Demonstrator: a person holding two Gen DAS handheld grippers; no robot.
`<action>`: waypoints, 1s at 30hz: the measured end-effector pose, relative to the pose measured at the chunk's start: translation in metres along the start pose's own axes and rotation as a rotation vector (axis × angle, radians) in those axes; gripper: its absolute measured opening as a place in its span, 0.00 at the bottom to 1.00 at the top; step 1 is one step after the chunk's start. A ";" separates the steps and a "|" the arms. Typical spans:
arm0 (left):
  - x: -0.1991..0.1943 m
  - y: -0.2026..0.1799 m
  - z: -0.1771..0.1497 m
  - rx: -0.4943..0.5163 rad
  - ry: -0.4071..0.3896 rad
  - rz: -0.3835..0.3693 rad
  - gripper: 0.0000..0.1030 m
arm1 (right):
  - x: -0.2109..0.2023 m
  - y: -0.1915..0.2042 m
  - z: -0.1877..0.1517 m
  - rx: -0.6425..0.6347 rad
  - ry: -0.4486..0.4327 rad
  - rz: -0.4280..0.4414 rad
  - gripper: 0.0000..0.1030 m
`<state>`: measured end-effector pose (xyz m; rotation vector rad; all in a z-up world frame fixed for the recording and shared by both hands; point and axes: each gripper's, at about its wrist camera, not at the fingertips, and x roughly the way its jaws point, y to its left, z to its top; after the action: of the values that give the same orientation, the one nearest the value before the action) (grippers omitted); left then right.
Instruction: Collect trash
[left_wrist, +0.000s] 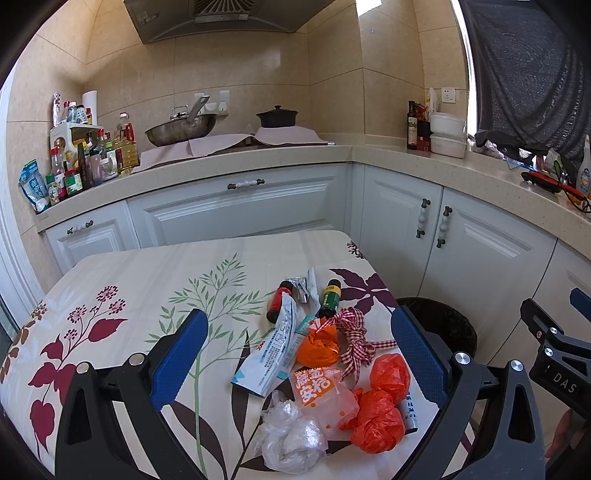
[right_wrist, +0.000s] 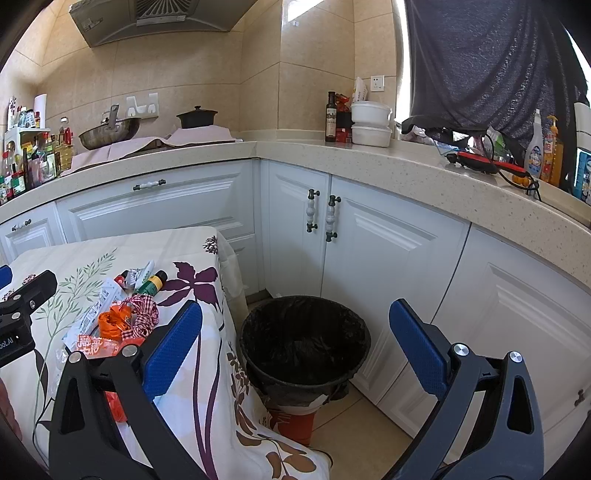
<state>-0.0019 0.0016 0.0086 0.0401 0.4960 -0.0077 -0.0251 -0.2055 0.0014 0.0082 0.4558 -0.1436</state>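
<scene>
Left wrist view shows the left gripper spread wide and empty above a heap of trash at the right edge of the flowered table: orange bags, a clear plastic bag, a checked ribbon and two small bottles. Right wrist view shows the right gripper, also spread and empty, over the black-lined bin on the floor beside that table edge.

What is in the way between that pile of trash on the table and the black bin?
Nothing visible. The trash pile lies near the table's edge, and the bin stands open on the floor just beside it. Both claws, left and right, are open and empty.
</scene>
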 end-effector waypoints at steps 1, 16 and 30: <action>0.001 0.000 0.000 0.000 0.002 -0.002 0.94 | 0.000 0.000 0.000 0.000 0.001 0.000 0.96; 0.003 -0.006 -0.005 0.006 0.007 -0.006 0.94 | 0.000 -0.009 -0.003 0.008 0.014 -0.002 0.96; 0.001 -0.008 -0.007 0.006 0.009 -0.008 0.94 | 0.000 -0.007 -0.005 0.004 0.016 -0.004 0.96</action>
<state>-0.0047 -0.0058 0.0013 0.0445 0.5048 -0.0171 -0.0280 -0.2122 -0.0033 0.0123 0.4710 -0.1483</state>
